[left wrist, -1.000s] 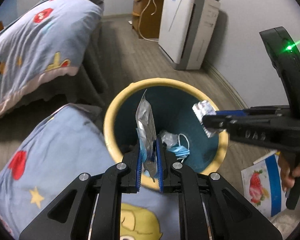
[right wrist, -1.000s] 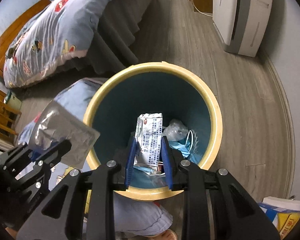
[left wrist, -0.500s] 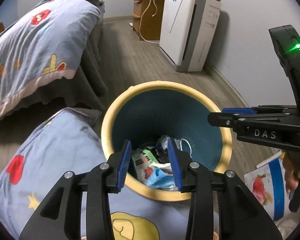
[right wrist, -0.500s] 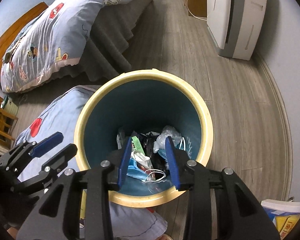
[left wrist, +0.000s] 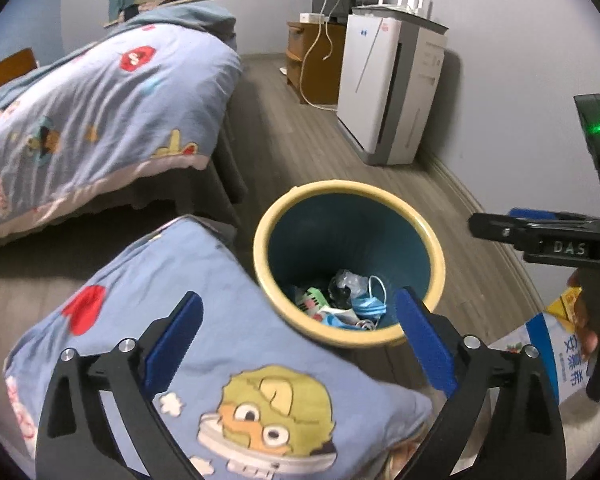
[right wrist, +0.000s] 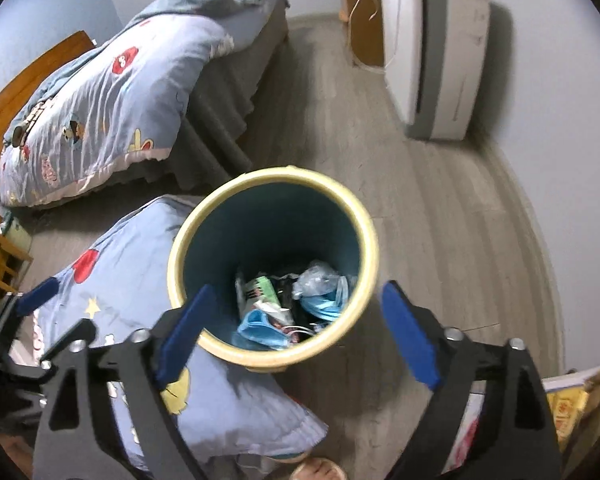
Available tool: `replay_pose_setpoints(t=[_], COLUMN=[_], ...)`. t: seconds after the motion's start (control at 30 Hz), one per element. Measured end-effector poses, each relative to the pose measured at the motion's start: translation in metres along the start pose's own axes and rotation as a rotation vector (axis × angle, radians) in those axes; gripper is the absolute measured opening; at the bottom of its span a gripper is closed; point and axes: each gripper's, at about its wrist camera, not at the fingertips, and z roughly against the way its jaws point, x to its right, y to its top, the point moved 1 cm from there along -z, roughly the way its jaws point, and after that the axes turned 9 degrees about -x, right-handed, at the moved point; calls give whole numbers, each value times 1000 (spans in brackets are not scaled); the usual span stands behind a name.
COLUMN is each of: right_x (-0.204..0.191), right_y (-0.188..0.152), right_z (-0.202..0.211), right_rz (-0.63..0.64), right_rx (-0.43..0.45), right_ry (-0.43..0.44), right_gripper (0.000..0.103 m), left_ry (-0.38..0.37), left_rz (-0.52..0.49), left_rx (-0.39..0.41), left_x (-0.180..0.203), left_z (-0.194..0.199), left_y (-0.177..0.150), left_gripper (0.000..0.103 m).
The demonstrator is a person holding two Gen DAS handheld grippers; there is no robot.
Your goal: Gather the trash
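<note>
Both the left gripper (left wrist: 296, 340) and right gripper (right wrist: 296, 332), jaws just opened wide and empty, hover at six o'clock of the bin (right wrist: 370, 240), its trash (right wrist: 284, 304) inside.

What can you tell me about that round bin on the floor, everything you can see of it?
The bin is a round, upright bucket with a thick pale-yellow rim and a dark teal, faintly ribbed inside; it looks like plastic. It stands open, with no lid, on the grey wood floor, tight against a blue cartoon-print quilt. At its bottom lie blue face masks, a clear crumpled wrapper and a green-printed packet.
</note>
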Motion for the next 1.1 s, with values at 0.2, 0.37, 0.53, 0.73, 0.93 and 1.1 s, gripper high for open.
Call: replay_pose_setpoints(t=[0.2, 0.37, 0.53, 0.73, 0.93, 1.1], right_x=[3, 0, -10, -16, -15, -15], right_y=[-27, -39, -39, -35, -34, -33], right_z=[30, 36, 27, 15, 13, 11], right_rz=[-39, -47, -22, 5, -6, -7], right_rx=[47, 47, 26, 17, 21, 15], right_ry=[-5, -25, -32, -74, -69, -69], right_gripper=[97, 97, 97, 97, 97, 97], left_ry=[44, 96, 62, 100, 128, 132], left_rz=[25, 46, 82, 84, 29, 8], left_rx=[1, -15, -33, -31, -13, -11], left_x=[4, 10, 9, 9, 17, 21], left_z=[27, 28, 19, 10, 8, 7], left_y=[-16, -18, -18, -14, -11, -11], left_gripper=[98, 98, 98, 98, 98, 98])
